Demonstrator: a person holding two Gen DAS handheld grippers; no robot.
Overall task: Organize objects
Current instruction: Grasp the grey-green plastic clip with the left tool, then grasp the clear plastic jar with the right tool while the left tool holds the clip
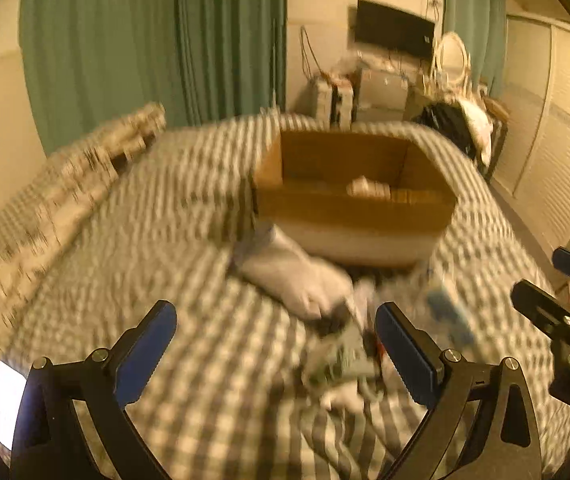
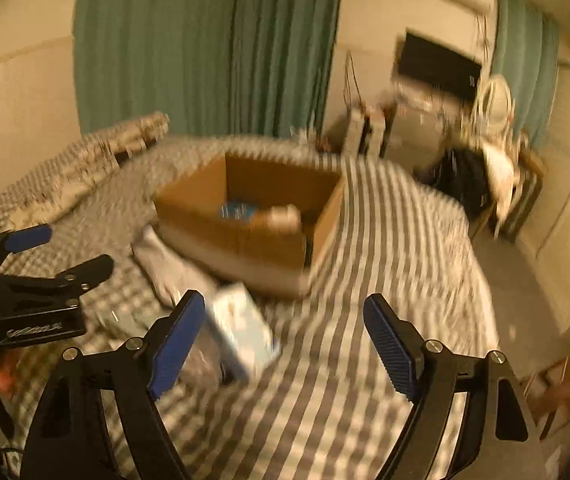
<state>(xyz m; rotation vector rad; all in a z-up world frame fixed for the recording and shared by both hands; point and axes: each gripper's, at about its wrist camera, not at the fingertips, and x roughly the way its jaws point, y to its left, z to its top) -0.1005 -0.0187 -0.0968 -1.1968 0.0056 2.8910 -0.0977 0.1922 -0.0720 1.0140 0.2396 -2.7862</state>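
An open cardboard box [image 1: 349,204] [image 2: 245,232] stands on a checked bedspread; a pale item [image 1: 367,188] and a blue item [image 2: 237,210] lie inside it. In front of the box lie a white cloth [image 1: 297,276] [image 2: 169,268], a light blue packet [image 2: 243,332] [image 1: 445,308] and a blurred pile of small things [image 1: 345,356]. My left gripper [image 1: 275,340] is open and empty above the bed, near the pile. My right gripper [image 2: 285,336] is open and empty, the packet beside its left finger. Both views are motion-blurred.
The bedspread [image 1: 165,240] covers a bed with a patterned pillow [image 1: 97,160] at the far left. Green curtains [image 1: 157,40] hang behind. A wall TV [image 1: 393,28], cluttered furniture and a chair with bags [image 1: 457,120] stand past the bed. The floor [image 2: 517,280] lies to the right.
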